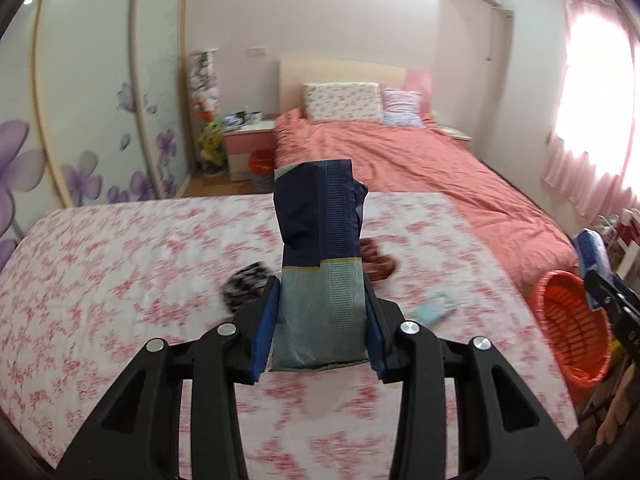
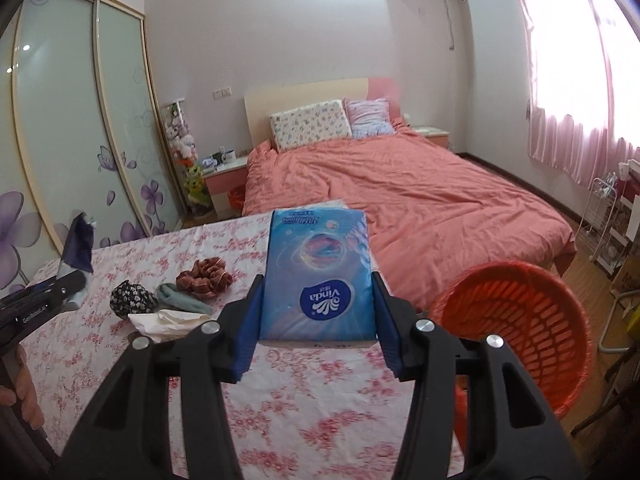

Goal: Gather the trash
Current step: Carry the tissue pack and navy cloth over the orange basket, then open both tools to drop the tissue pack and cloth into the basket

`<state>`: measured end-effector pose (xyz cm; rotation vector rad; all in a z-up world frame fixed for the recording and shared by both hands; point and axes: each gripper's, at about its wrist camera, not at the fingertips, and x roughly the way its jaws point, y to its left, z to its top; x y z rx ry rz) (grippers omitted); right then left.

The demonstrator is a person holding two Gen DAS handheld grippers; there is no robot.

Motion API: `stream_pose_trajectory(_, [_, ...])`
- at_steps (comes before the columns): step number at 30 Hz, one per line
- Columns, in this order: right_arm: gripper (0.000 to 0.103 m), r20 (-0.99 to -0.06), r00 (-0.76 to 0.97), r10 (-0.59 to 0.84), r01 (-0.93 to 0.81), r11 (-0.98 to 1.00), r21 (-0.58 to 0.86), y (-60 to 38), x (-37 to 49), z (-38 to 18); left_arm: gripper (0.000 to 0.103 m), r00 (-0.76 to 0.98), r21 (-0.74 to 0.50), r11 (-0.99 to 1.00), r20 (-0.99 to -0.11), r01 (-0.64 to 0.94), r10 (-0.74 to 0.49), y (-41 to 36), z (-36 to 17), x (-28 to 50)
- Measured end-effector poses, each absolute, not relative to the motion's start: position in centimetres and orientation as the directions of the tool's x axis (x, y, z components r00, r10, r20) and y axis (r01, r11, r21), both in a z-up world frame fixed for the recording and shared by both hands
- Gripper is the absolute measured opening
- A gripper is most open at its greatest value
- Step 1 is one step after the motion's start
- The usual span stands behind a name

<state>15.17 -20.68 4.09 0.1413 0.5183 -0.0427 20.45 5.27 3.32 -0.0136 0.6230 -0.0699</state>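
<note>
Left tool (image 1: 322,322) clamps a dark blue wrapper (image 1: 320,248), held upright above the floral-cloth table (image 1: 120,280). Right tool (image 2: 318,320) grips a blue tissue pack (image 2: 318,272), also raised over the table. Orange basket (image 2: 520,328) sits just beside the table's right edge, nothing blocking its mouth. On the table left of the tissue pack: crumpled white tissue (image 2: 164,322), black patterned scrunchie (image 2: 132,298), teal cloth (image 2: 180,298), brown striped scrunchie (image 2: 206,278). Pink bed (image 2: 400,200) beyond the table.
</note>
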Motion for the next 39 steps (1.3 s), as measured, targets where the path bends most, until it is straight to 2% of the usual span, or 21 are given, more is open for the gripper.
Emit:
stream_pose_trajectory(12, [0.05, -0.453, 0.887, -0.091, 0.177, 0.973, 0.15, -27.6, 12.1, 5.2, 0.039, 0.778, -0.107, 0.946, -0.544, 0.307, -0.315, -5.0, 4.5, 20.0])
stream_pose_trajectory(23, [0.05, -0.478, 0.856, -0.199, 0.316, 0.932, 0.179, -35.5, 10.8, 3.0, 0.04, 0.657, -0.146, 0.856, -0.581, 0.496, -0.48, -14.9, 2.1, 20.4])
stream_pose_trajectory(39, [0.05, -0.514, 0.827, -0.227, 0.406, 0.874, 0.267, -43.1, 10.9, -0.3, 0.04, 0.512, -0.167, 0.758, -0.645, 0.631, -0.568, -24.7, -1.4, 20.4])
